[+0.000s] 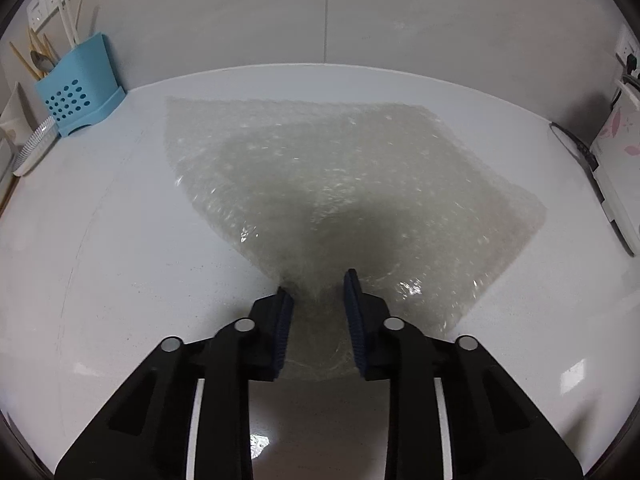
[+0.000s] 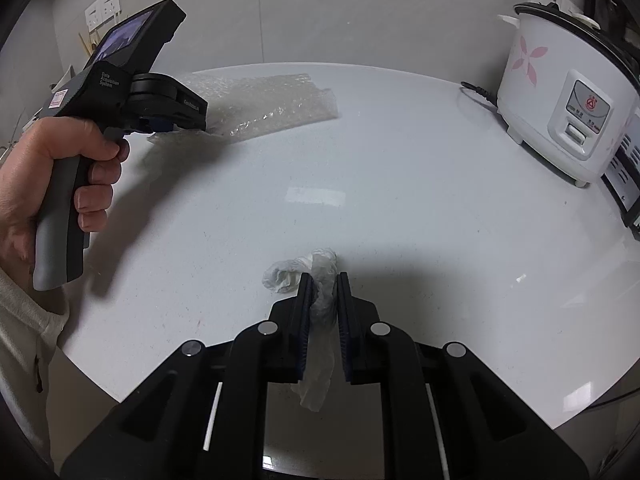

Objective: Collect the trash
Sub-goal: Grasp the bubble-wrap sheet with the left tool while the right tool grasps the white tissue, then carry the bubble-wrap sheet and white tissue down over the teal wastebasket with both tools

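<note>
A clear sheet of bubble wrap [image 1: 320, 184] lies on the white counter [image 1: 100, 260]. My left gripper [image 1: 318, 284] is partly open with the sheet's near corner between its blue pads; the jaws stand apart from each other. In the right wrist view the same sheet [image 2: 272, 104] lies at the back, with the left gripper [image 2: 160, 124] at its edge. My right gripper [image 2: 323, 280] is shut on a crumpled white tissue [image 2: 320, 300], which sticks out ahead and hangs below the fingers.
A blue cutlery holder [image 1: 78, 92] with utensils stands at the back left against the wall. A white rice cooker [image 2: 560, 104] with a pink flower stands at the right, its cord [image 2: 476, 90] lying on the counter. A dark appliance [image 2: 624, 184] sits beside it.
</note>
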A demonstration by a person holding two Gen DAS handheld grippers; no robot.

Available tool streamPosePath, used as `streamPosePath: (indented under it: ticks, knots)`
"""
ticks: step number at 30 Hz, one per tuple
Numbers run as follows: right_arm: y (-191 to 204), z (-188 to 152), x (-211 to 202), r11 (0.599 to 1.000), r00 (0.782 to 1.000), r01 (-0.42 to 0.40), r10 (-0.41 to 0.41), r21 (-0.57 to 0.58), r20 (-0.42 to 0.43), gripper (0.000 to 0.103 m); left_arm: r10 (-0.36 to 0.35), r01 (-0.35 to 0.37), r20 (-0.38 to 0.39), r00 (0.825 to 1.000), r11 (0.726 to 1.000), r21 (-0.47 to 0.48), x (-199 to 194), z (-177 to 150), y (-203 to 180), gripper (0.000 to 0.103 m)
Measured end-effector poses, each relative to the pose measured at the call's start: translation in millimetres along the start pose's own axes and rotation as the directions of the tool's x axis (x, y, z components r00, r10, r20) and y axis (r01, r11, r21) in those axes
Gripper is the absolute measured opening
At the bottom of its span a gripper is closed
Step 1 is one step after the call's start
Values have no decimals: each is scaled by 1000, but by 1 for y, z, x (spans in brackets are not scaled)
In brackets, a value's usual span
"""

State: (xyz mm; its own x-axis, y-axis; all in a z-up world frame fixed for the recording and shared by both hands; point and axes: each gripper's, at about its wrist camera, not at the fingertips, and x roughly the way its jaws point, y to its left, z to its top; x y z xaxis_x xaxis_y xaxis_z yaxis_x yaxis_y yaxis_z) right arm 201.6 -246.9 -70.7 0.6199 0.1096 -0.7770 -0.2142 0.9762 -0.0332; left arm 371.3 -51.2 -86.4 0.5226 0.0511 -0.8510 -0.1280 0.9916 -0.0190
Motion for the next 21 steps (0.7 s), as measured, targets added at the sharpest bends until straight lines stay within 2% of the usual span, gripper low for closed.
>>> streamPosePath:
  ticks: [6,21]
  knots:
    - [-8,2,0,1000,1000,7,-7,16,3,12,-4,4,12,1000,1000,-3,-7,-7,-2,10]
    - [-3,-1,-40,999,998,-8,6,40,61,12,-67,66,82,994,998,14,-71,-45,27,9]
